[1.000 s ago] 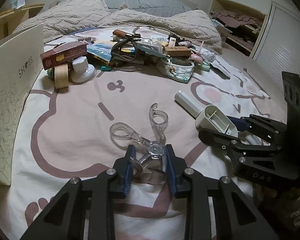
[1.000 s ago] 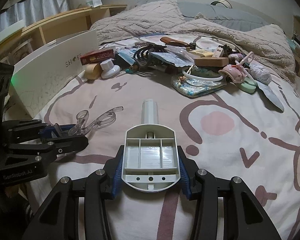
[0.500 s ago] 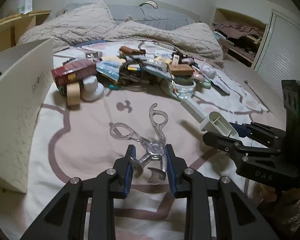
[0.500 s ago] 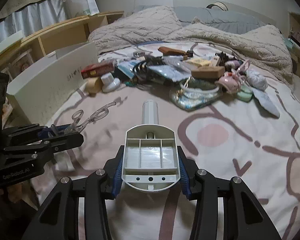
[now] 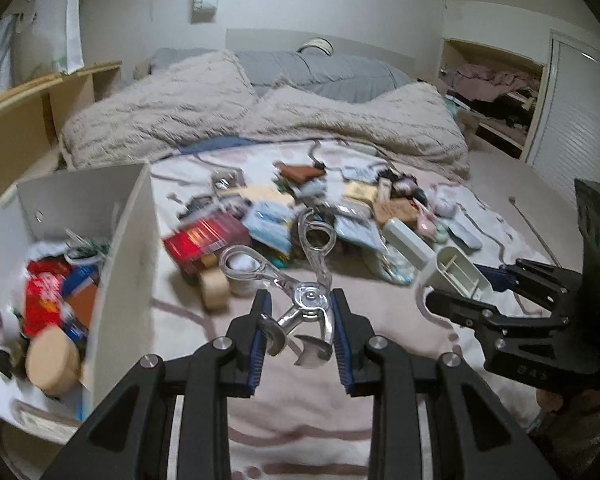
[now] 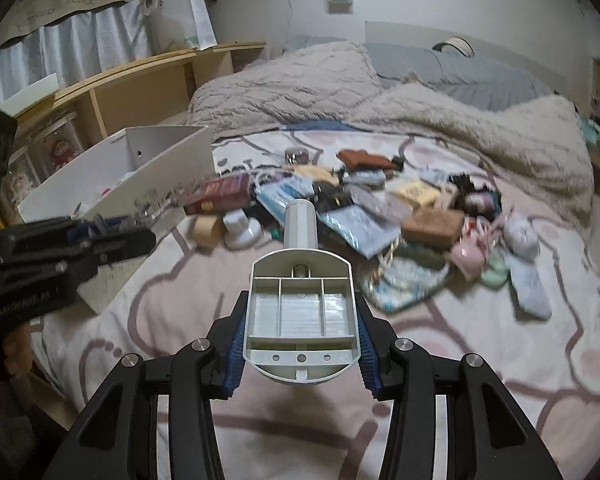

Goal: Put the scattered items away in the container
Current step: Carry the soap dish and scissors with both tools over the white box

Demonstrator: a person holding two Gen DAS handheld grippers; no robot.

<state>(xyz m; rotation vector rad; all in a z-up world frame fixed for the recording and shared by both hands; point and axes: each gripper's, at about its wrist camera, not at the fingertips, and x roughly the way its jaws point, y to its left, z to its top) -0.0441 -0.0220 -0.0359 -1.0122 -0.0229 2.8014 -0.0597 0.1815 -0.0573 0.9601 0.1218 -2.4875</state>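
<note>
My left gripper is shut on clear-handled scissors and holds them in the air above the bed, right of the white box. The box holds several items. My right gripper is shut on a white plastic handled tool, also lifted; it shows in the left wrist view at the right. The left gripper shows in the right wrist view beside the box. A pile of scattered items lies on the bed beyond.
A red box, a tape roll and a white knob lie near the box. Rumpled blankets lie at the far end. A wooden shelf stands left, a closet right.
Both grippers have risen off the bed with their objects and shifted left toward the white box, whose inside now shows.
</note>
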